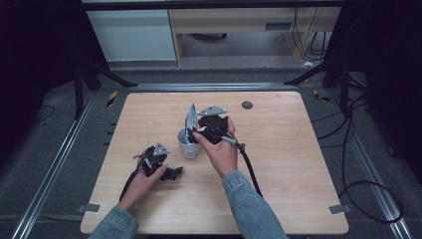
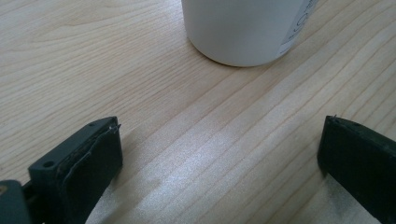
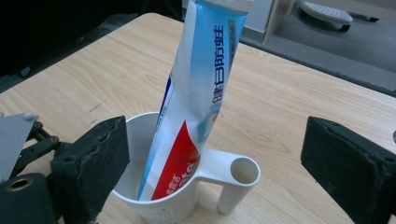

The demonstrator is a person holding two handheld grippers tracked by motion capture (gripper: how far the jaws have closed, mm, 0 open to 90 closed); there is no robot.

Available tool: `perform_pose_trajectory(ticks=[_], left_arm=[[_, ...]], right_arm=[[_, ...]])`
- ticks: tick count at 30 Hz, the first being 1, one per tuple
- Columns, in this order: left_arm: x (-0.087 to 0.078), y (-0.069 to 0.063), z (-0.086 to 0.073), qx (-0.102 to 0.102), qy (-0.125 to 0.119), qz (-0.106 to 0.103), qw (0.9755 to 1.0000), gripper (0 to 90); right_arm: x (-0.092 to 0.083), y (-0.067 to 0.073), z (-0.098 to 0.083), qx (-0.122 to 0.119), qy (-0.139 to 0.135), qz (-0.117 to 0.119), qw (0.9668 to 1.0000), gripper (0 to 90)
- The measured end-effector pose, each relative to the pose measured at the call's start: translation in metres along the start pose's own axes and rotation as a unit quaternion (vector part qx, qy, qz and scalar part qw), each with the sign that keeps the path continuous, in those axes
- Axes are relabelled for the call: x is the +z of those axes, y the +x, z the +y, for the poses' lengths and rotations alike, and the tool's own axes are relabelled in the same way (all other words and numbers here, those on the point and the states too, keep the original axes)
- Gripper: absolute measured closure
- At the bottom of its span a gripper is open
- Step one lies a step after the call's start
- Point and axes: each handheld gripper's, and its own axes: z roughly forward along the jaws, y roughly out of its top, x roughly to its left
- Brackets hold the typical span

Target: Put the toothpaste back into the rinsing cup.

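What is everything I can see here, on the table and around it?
cup: one, white, with a hollow handle, standing near the middle of the table
toothpaste tube: one, blue, white and red, standing tilted inside the cup
table: one, light wood
round mark: one, dark, near the table's far edge
cabinets: white and wood-coloured, on the floor beyond the table
cables: black, on the floor at the right
left gripper: one, black, jaws open, low over the table short of the cup
right gripper: one, black, jaws open either side of the cup and tube
sleeves: two, blue denim, at the near edge
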Motion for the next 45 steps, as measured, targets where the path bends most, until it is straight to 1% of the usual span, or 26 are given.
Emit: perform_pose_trajectory(ticks=[4, 8, 11, 16, 18, 22, 26, 35, 39, 45], left_arm=[[0.0, 0.0, 0.0, 0.0, 0.0, 0.0, 1.0, 0.0], [0.0, 0.0, 0.0, 0.0, 0.0, 0.001, 1.0, 0.0], [0.0, 0.0, 0.0, -0.001, 0.0, 0.001, 1.0, 0.0], [0.0, 0.0, 0.0, 0.0, 0.0, 0.0, 1.0, 0.0], [0.0, 0.0, 0.0, 0.0, 0.0, 0.0, 1.0, 0.0], [0.0, 0.0, 0.0, 0.0, 0.001, 0.001, 1.0, 0.0], [0.0, 0.0, 0.0, 0.0, 0.001, 0.001, 1.0, 0.0], [0.001, -0.001, 0.0, -0.003, 0.0, 0.003, 1.0, 0.0], [0.001, -0.001, 0.001, -0.004, -0.001, 0.002, 1.0, 0.0], [0.001, -0.001, 0.001, -0.004, 0.0, 0.002, 1.0, 0.0]], right_arm=[[-0.006, -0.004, 0.002, -0.004, 0.013, 0.017, 0.9998, 6.5], [-0.014, -0.01, 0.003, -0.017, 0.019, 0.016, 0.9996, 6.7], [-0.02, -0.017, 0.002, -0.026, 0.02, 0.006, 0.9995, 7.1], [-0.033, -0.03, -0.002, -0.026, 0.022, -0.009, 0.9994, 7.6], [-0.038, -0.036, -0.006, -0.03, 0.025, -0.015, 0.9991, 7.6], [-0.049, -0.046, -0.012, -0.027, 0.03, -0.025, 0.9989, 7.6], [-0.059, -0.056, -0.017, -0.032, 0.032, -0.036, 0.9983, 7.5], [-0.081, -0.079, -0.035, -0.015, 0.035, -0.062, 0.9973, 8.4], [-0.088, -0.086, -0.04, -0.018, 0.038, -0.069, 0.9968, 9.3], [-0.099, -0.098, -0.048, -0.028, 0.047, -0.079, 0.9953, 10.1]])
